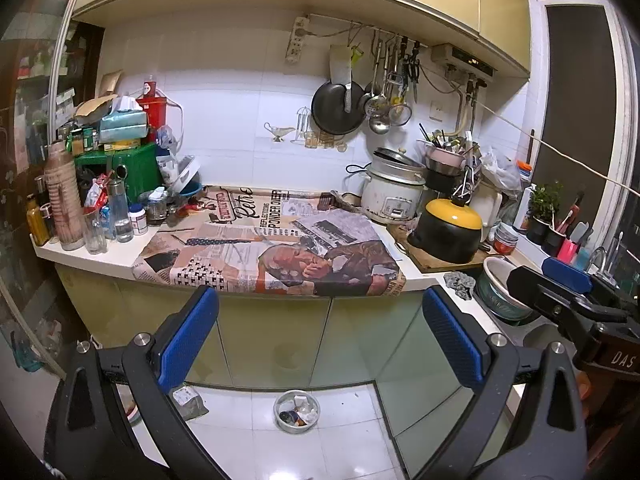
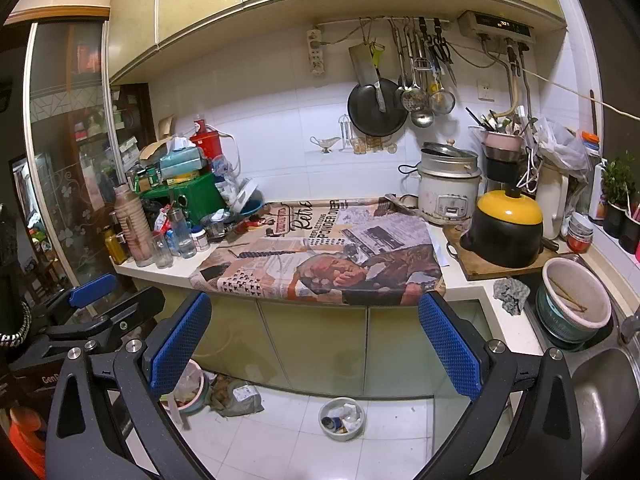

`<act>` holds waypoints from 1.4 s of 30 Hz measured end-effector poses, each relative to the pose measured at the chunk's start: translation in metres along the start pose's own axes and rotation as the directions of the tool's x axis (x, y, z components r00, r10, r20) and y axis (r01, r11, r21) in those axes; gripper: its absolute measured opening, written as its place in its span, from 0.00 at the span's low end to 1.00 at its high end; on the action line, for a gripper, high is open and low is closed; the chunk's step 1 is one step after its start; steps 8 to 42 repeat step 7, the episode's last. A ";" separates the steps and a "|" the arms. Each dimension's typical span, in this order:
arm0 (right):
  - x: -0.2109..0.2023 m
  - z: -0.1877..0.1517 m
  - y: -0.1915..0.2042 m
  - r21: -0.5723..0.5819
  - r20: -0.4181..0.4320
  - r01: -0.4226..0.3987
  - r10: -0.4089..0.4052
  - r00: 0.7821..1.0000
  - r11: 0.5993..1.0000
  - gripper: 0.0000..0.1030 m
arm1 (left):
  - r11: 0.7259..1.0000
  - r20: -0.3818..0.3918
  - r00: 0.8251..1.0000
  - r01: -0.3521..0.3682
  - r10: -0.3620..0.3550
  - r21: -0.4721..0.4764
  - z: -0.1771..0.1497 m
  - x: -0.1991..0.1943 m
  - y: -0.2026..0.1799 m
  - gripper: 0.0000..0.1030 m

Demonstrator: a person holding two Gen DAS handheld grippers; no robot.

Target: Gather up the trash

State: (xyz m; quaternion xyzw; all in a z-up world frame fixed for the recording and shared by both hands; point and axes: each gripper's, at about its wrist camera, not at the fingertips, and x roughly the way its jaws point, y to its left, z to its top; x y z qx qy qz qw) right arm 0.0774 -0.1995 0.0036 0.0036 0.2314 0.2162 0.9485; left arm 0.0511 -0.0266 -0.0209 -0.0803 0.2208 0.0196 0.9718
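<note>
Both my grippers, left (image 1: 320, 320) and right (image 2: 314, 324), have jaws apart, holding nothing, above the floor's small trash bowl (image 1: 296, 405) before the newspaper-covered counter (image 1: 276, 256).

Counter (image 1: 424, 276): printed cloth (image 1: 280, 248), black pot (image 1: 448, 232) (yellow lid).

One printed cloth (image 1: 276, 248) covers the tabletop (image 1: 100, 254) mid-frame. At right stand one rice cooker (image 1: 394, 196) and one yellow-lidded pot (image 1: 450, 232) on one board (image 1: 440, 262). One wok (image 1: 336, 108) hangs on the wall. One small bin (image 1: 296, 410) sits on the floor (image 1: 340, 440), bottom centre. Two grippers, left (image 1: 320, 336) and right (image 2: 314, 344).
</note>
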 end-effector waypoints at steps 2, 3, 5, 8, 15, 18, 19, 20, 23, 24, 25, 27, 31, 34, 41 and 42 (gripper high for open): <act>0.002 0.000 -0.003 0.004 -0.003 -0.002 0.002 1.000 1.000 1.00 | 1.000 0.000 1.000 -0.002 0.002 0.000 0.000 0.001 0.000 0.99; 0.003 0.000 -0.004 0.007 -0.004 -0.003 0.003 1.000 1.000 1.00 | 1.000 -0.002 1.000 -0.003 0.003 0.001 0.001 0.003 -0.002 0.99; 0.006 0.000 -0.007 0.012 -0.009 -0.004 0.004 1.000 1.000 1.00 | 1.000 -0.004 1.000 -0.005 0.005 0.003 0.001 0.004 -0.001 0.99; 0.011 0.002 -0.010 0.019 -0.014 -0.008 0.009 1.000 1.000 1.00 | 1.000 -0.015 1.000 -0.008 0.009 0.006 0.002 0.010 -0.001 0.99; 0.011 0.002 -0.010 0.019 -0.014 -0.008 0.009 1.000 1.000 1.00 | 1.000 -0.015 1.000 -0.008 0.009 0.006 0.002 0.010 -0.001 0.99; 0.011 0.002 -0.010 0.019 -0.014 -0.008 0.009 1.000 1.000 1.00 | 1.000 -0.015 1.000 -0.008 0.009 0.006 0.002 0.010 -0.001 0.99; 0.011 0.002 -0.010 0.019 -0.014 -0.008 0.009 1.000 1.000 1.00 | 1.000 -0.015 1.000 -0.008 0.009 0.006 0.002 0.010 -0.001 0.99; 0.011 0.002 -0.010 0.019 -0.014 -0.008 0.009 1.000 1.000 1.00 | 1.000 -0.015 1.000 -0.008 0.009 0.006 0.002 0.010 -0.001 0.99; 0.011 0.002 -0.010 0.019 -0.014 -0.008 0.009 1.000 1.000 1.00 | 1.000 -0.015 1.000 -0.008 0.009 0.006 0.002 0.010 -0.001 0.99; 0.011 0.002 -0.010 0.019 -0.014 -0.008 0.009 1.000 1.000 1.00 | 1.000 -0.015 1.000 -0.008 0.009 0.006 0.002 0.010 -0.001 0.99; 0.011 0.002 -0.010 0.019 -0.014 -0.008 0.009 1.000 1.000 1.00 | 1.000 -0.015 1.000 -0.008 0.009 0.006 0.002 0.010 -0.001 0.99; 0.011 0.002 -0.010 0.019 -0.014 -0.008 0.009 1.000 1.000 1.00 | 1.000 -0.015 1.000 -0.008 0.009 0.006 0.002 0.010 -0.001 0.99; 0.011 0.002 -0.010 0.019 -0.014 -0.008 0.009 1.000 1.000 1.00 | 1.000 -0.015 1.000 -0.008 0.009 0.006 0.002 0.010 -0.001 0.99; 0.011 0.002 -0.010 0.019 -0.014 -0.008 0.009 1.000 1.000 1.00 | 1.000 -0.015 1.000 -0.008 0.009 0.006 0.002 0.010 -0.001 0.99; 0.011 0.002 -0.010 0.019 -0.014 -0.008 0.009 1.000 1.000 1.00 | 1.000 -0.015 1.000 -0.008 0.009 0.006 0.002 0.010 -0.001 0.99; 0.011 0.002 -0.010 0.019 -0.014 -0.008 0.009 1.000 1.000 1.00 | 1.000 -0.015 1.000 -0.008 0.009 0.006 0.002 0.010 -0.001 0.99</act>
